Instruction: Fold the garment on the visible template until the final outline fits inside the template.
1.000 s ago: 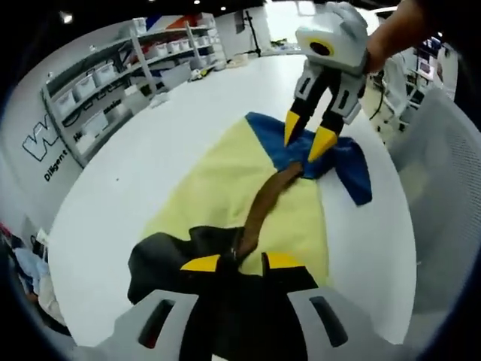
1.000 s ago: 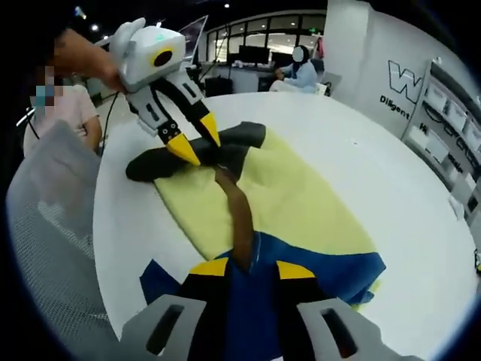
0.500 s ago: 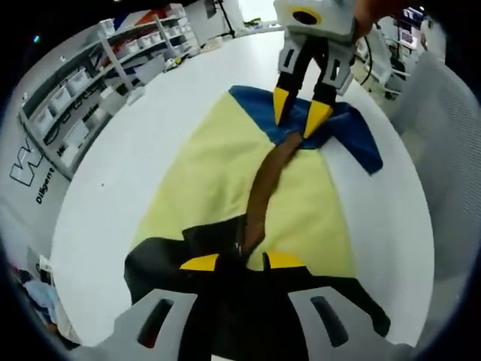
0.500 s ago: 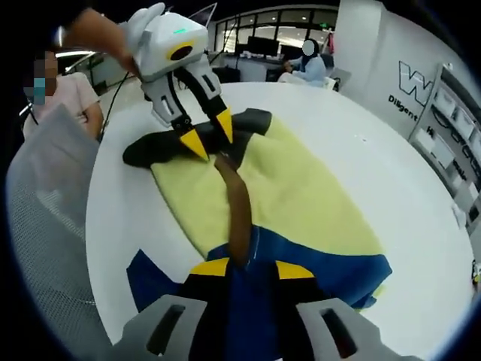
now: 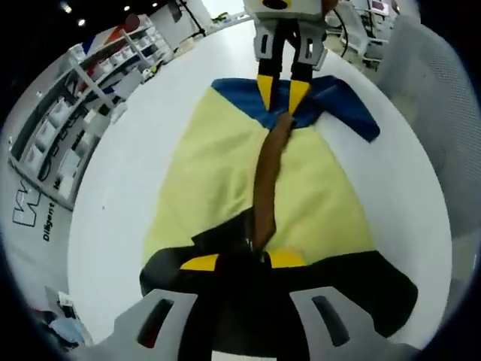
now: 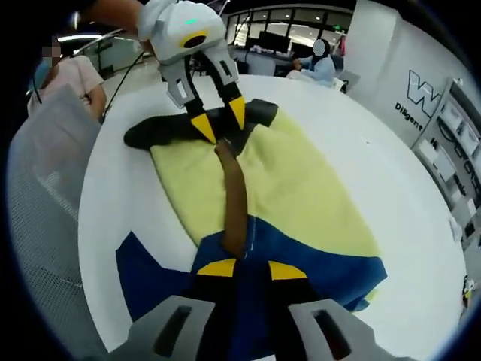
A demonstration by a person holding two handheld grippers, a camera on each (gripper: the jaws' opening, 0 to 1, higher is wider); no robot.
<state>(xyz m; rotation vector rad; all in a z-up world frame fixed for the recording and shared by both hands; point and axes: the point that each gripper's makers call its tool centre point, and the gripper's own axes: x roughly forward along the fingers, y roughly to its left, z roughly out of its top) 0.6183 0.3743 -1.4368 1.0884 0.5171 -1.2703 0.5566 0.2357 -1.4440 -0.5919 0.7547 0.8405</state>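
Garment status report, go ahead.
Left gripper shut on garment's black end; right gripper shut on its blue end. Garment stretched over white table, unfolded. No obstruction.

In the left gripper view, the black end of the garment (image 5: 353, 289) is covered at bottom centre by the left gripper (image 5: 236, 261), so the grip cannot be judged. At the top edge the right gripper (image 5: 282, 89) is cut off. In the right gripper view, the blue end (image 6: 150, 278) is hidden likewise at bottom centre.
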